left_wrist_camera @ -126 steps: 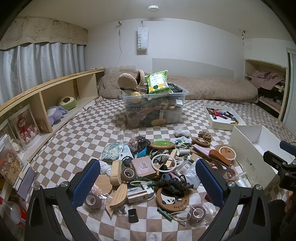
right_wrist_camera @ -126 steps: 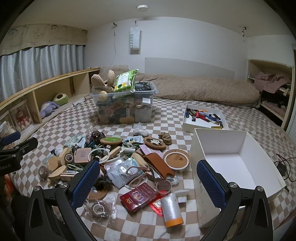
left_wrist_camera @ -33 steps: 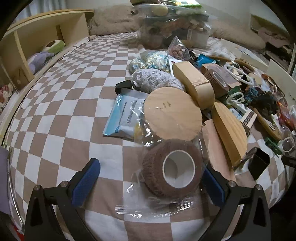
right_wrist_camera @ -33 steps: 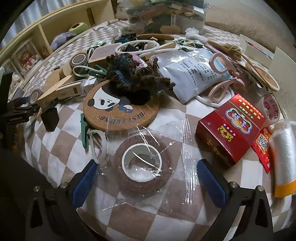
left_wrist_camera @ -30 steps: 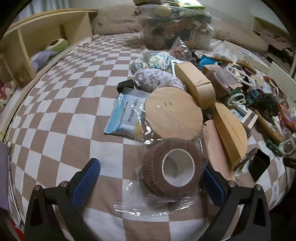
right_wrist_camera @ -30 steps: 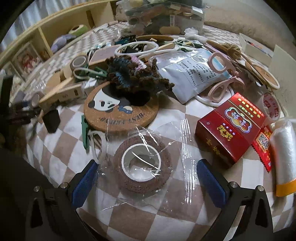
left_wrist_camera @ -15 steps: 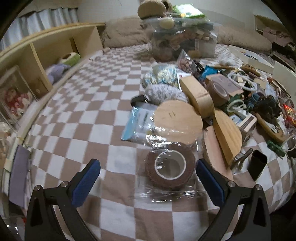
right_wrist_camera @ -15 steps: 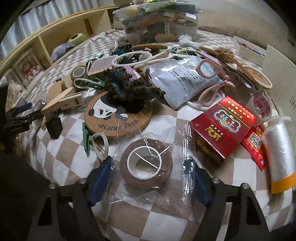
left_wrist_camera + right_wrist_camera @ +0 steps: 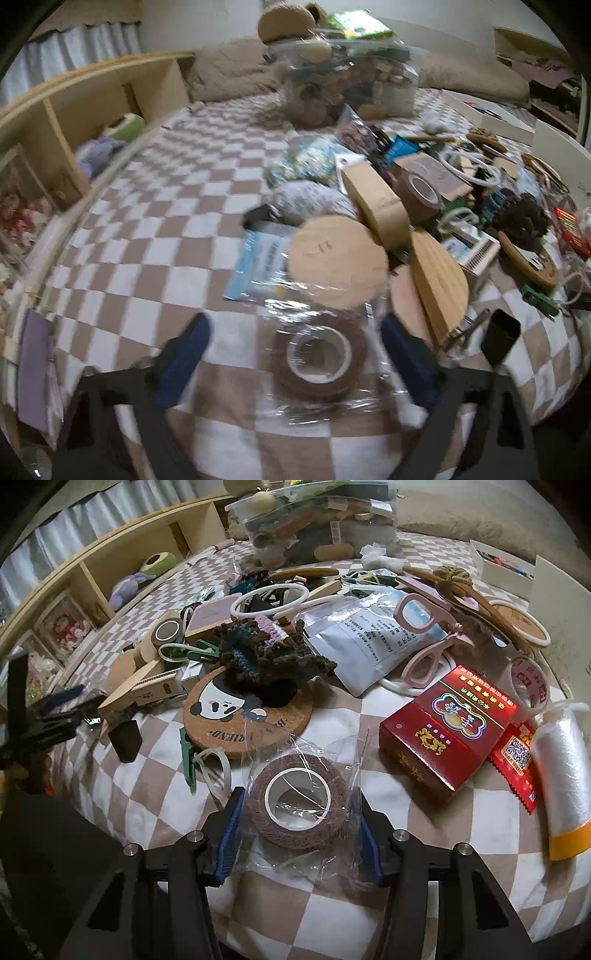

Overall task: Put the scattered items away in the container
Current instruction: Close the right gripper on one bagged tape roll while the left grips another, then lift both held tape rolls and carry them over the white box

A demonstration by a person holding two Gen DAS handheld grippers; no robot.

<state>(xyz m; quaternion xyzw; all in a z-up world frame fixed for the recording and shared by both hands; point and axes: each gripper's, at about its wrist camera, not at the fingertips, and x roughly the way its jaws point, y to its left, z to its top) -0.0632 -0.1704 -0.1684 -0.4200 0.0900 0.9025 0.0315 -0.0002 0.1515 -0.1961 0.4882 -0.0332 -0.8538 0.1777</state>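
In the right wrist view my right gripper (image 9: 298, 834) is shut on a brown tape roll in a clear bag (image 9: 297, 802), its blue pads pressing both sides. In the left wrist view my left gripper (image 9: 295, 358) is open, its blue fingers (image 9: 183, 360) either side of a second brown tape roll in clear wrap (image 9: 319, 360) lying on the checkered bed cover (image 9: 155, 258); the view is blurred. The left gripper also shows at the left edge of the right wrist view (image 9: 55, 709). The white box's wall (image 9: 561, 602) stands at the right.
A pile of clutter fills the bed: a panda cork coaster (image 9: 247, 716), a red box (image 9: 448, 723), a film roll (image 9: 563, 771), a round wooden disc (image 9: 338, 260), wooden blocks (image 9: 375, 203). A full clear bin (image 9: 317, 520) stands behind. Wooden shelves (image 9: 92, 110) run along the left.
My right gripper has closed on its bagged tape roll. My left gripper has drawn back and is moving, still open around its own roll.
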